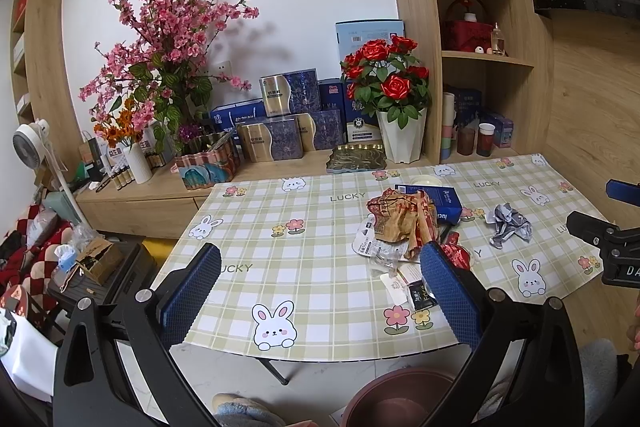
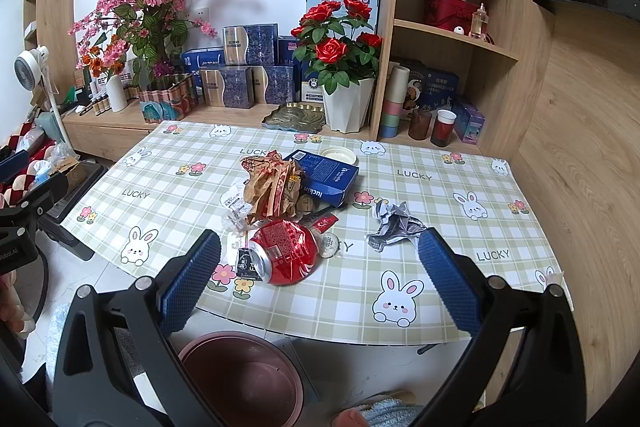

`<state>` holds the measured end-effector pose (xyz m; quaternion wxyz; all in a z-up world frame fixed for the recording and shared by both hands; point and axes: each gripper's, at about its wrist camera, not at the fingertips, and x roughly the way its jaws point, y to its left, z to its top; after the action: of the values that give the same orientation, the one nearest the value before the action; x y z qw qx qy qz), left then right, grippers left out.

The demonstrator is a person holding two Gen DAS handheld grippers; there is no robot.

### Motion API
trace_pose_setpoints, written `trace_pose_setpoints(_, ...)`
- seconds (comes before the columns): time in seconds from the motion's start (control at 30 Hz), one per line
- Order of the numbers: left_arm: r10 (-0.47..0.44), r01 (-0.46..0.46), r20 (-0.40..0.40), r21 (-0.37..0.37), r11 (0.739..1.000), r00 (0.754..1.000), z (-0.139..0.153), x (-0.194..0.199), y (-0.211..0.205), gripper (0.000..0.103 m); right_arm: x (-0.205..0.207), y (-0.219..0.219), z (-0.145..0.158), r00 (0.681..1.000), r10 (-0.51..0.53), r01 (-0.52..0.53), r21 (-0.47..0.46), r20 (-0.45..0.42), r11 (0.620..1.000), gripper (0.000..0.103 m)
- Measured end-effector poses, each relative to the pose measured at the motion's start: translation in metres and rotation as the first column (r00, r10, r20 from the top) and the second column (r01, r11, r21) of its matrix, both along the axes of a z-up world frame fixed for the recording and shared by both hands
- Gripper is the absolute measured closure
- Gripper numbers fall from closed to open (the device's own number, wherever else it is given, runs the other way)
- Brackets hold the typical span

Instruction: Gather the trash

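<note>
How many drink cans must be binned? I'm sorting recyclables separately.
1 visible: a crushed red can lying on its side near the table's front edge, just before the paper wrapper pile. More could hide beneath that pile.

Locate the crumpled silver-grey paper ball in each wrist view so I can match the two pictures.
Left wrist: crumpled paper ball right of centre, beyond the right finger.
Right wrist: the ball sits just above the right fingertip.
Shared landmark: the blue carton, left of the ball in both views.
</note>
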<state>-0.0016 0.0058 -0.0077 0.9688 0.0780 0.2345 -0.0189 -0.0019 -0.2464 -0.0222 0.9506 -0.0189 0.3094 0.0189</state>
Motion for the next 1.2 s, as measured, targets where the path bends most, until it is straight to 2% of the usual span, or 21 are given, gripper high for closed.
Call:
trace_pose_setpoints(0.87, 0.000, 0.000, -0.005, -0.004, 1.000, 1.000, 0.000, 0.001, 0.001, 0.005, 0.001, 0.001, 0.000, 1.000, 0.000, 0.000, -0.001, 0.000, 1.000, 0.006)
trace_pose_setpoints(1.2, 0.020, -0.020, -0.022, -0.024, 1.000, 1.000, -0.022, 0.003, 0.001, 0.005, 0.002, -0.006, -0.016, 1.000, -0.019, 0.019, 0.017, -0.011, 1.000, 0.006)
